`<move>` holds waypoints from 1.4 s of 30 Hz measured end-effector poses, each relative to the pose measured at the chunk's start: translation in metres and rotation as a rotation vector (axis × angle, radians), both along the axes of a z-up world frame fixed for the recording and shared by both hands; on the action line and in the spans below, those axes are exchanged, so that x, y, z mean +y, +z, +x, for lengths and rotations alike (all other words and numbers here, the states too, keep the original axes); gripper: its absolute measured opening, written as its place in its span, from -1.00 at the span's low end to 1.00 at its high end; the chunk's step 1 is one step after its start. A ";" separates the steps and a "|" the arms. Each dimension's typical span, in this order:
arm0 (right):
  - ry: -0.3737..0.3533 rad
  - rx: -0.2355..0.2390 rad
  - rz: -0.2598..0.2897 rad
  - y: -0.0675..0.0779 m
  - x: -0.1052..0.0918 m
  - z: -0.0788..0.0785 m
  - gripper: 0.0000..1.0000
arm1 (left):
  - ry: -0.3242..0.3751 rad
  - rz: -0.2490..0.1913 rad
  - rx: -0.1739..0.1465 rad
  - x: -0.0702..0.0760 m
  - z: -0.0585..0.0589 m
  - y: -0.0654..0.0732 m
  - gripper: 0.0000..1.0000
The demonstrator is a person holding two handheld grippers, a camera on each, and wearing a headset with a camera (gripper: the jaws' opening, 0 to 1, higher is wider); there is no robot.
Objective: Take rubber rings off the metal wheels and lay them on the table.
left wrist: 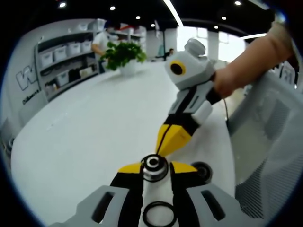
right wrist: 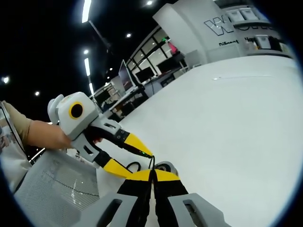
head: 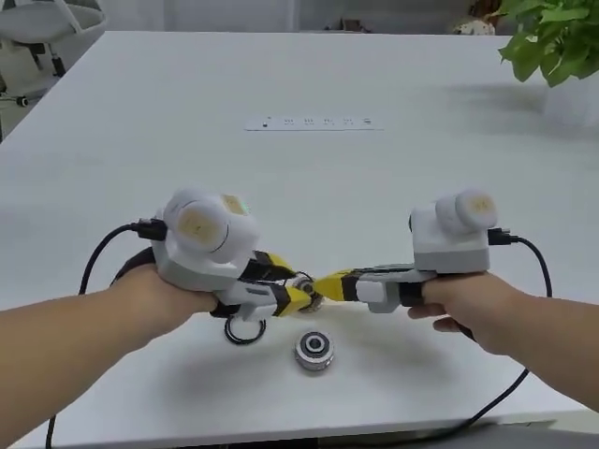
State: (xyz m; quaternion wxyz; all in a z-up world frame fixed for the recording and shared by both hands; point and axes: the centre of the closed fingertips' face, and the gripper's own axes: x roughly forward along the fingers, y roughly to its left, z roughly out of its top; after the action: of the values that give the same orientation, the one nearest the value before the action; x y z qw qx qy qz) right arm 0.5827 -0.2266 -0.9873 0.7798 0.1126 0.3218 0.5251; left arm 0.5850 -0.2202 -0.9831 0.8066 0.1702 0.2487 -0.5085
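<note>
One wheel (left wrist: 153, 164) half-hidden in left gripper (left wrist: 154, 169)

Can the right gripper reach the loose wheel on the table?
Probably yes: the loose wheel lies uncovered on the table near the right gripper, nothing between them; its shut jaws must open first.

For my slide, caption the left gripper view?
Left gripper holds a metal wheel; right gripper points its tip at it.
</note>
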 end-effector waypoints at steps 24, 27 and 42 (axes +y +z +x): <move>0.098 -0.026 0.020 0.023 0.027 -0.017 -1.00 | 0.029 -0.054 0.007 0.045 -0.032 0.031 -0.12; 0.121 -0.024 0.014 0.022 0.033 -0.022 -1.00 | 0.037 -0.059 0.010 0.051 -0.037 0.032 -0.07; 0.166 -0.004 -0.015 0.011 0.057 -0.032 -1.00 | 0.102 -0.065 0.011 0.082 -0.049 0.033 0.03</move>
State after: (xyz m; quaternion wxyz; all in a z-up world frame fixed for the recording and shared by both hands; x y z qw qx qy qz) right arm 0.5510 -0.1699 -0.9759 0.7349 0.0787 0.3325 0.5858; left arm 0.5359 -0.1383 -0.9497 0.8352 0.1280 0.2450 -0.4755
